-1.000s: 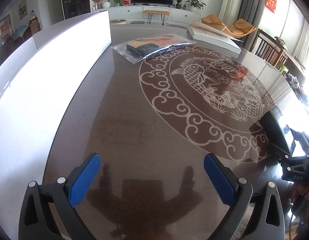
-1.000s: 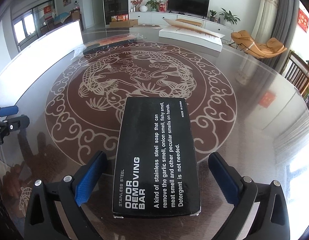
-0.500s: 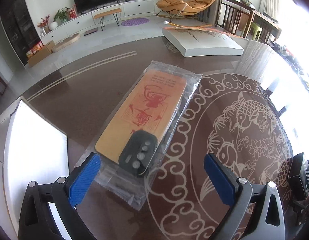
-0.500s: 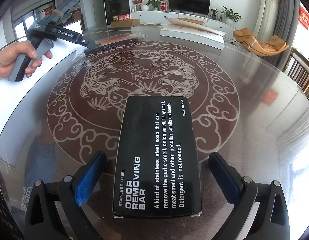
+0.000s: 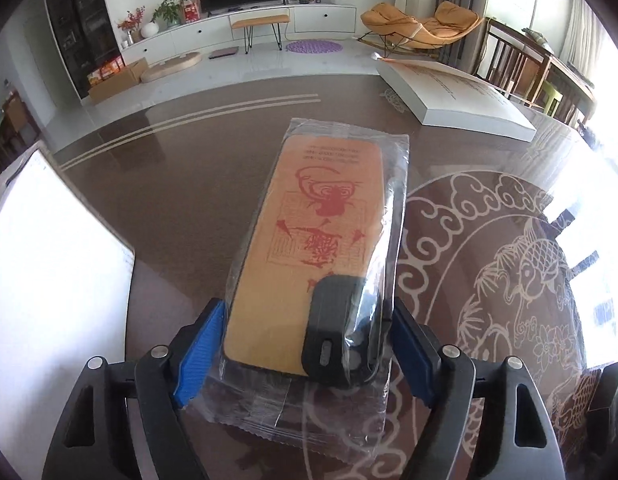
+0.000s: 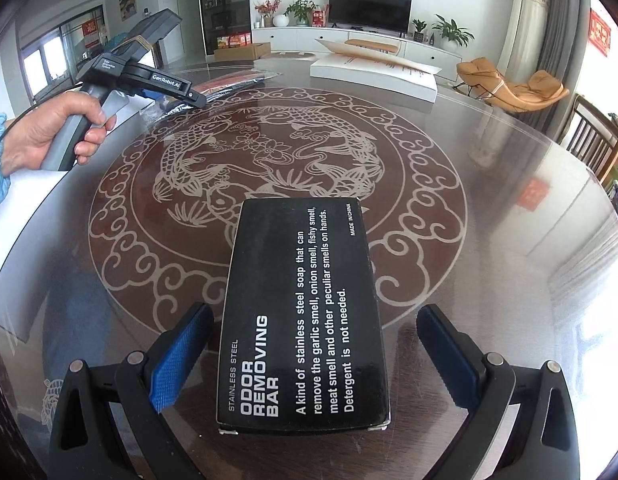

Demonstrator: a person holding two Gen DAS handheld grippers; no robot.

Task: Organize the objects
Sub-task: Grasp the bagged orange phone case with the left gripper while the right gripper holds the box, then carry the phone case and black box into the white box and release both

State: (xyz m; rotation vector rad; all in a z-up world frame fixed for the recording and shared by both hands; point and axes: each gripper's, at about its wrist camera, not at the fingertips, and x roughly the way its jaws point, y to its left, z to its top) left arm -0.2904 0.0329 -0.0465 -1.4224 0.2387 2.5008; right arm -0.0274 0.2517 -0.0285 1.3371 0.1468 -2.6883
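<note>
Left wrist view. The left gripper (image 5: 305, 352) has its two blue pads (image 5: 197, 356) drawn in against the long sides of a bagged phone case (image 5: 309, 248), an orange case with a red print and a black camera block, sealed in clear plastic. The jaws have just been closing, and the pads now press the bag at its near end, at 6 o'clock in the view. The packet runs from the jaws toward 12 o'clock, over the dark glass table (image 5: 169, 200). A white flat box (image 5: 461, 100) lies at 1 o'clock near the table's far rim; a white board (image 5: 49, 260) fills the 9 o'clock side. The etched fish medallion (image 5: 509, 272) spreads at 3 o'clock. Compared with half a second earlier, the jaws stand narrower and the packet sits deeper between them; a full second earlier only bare table lay between the wide fingers.

Right wrist view. The right gripper (image 6: 309, 360) has its fingers wide apart, each pad clear of the black box (image 6: 301, 320) printed "ODOR REMOVING BAR", which lies flat on the table between them at 6 o'clock. At 10 o'clock a hand (image 6: 49, 136) grips the handle of the left gripper (image 6: 193, 98), whose tip meets the bagged packet (image 6: 229, 82). The box and right fingers match both earlier frames; a second earlier, the left gripper sat low at 9 o'clock.
</note>
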